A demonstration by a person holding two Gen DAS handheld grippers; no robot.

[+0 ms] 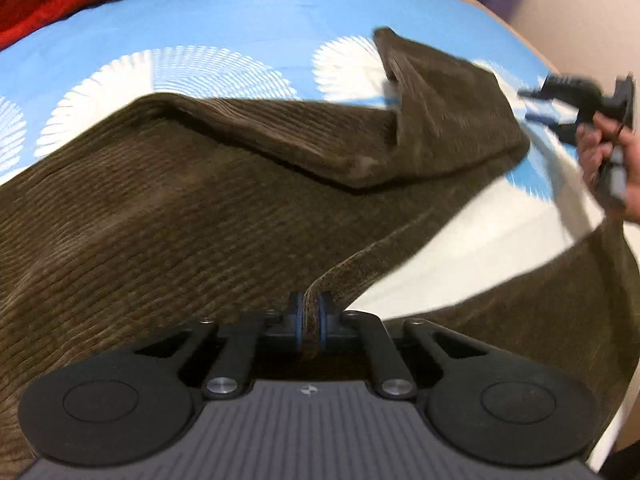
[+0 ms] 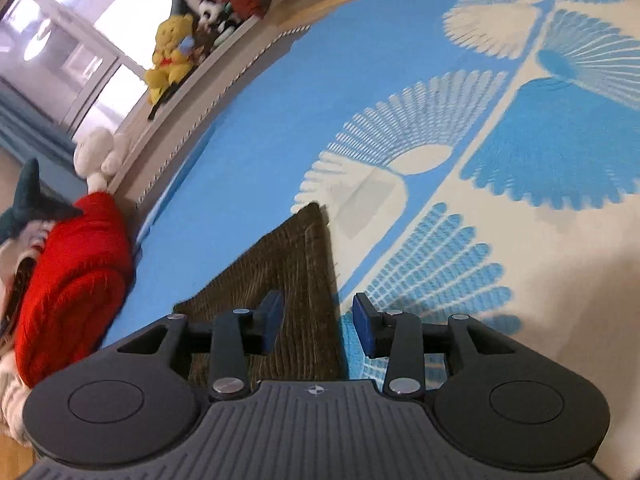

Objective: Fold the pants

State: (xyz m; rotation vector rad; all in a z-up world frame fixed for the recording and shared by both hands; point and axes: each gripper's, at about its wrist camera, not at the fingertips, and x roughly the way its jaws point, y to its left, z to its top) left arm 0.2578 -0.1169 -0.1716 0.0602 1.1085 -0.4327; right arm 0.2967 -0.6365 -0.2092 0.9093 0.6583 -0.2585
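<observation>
Lying across a bed covered by a blue and white fan-patterned sheet [image 1: 208,36], the brown corduroy pants [image 1: 140,220] spread wide under the left wrist camera, with one leg doubled back over itself so that its hem end [image 1: 404,64] points up and away. The left tongs [image 1: 309,312] are clenched on a raised ridge of the corduroy, the blue pads pressing the fabric from both sides. At the right edge of that view a hand [image 1: 604,164] grips the right tongs [image 1: 536,108]; they are blurred there, so how they stand is hard to read from that side.

From the right wrist camera, the right tongs [image 2: 318,320] stand released, the pads apart. A corner of the pants [image 2: 296,264] lies flat on the sheet [image 2: 248,152] below and ahead of them, reaching in under the gap, and neither pad appears to press on it. A red garment [image 2: 68,288] sits at the bed's far left, and a yellow plush toy [image 2: 170,54] rests on a shelf beyond the bed.
</observation>
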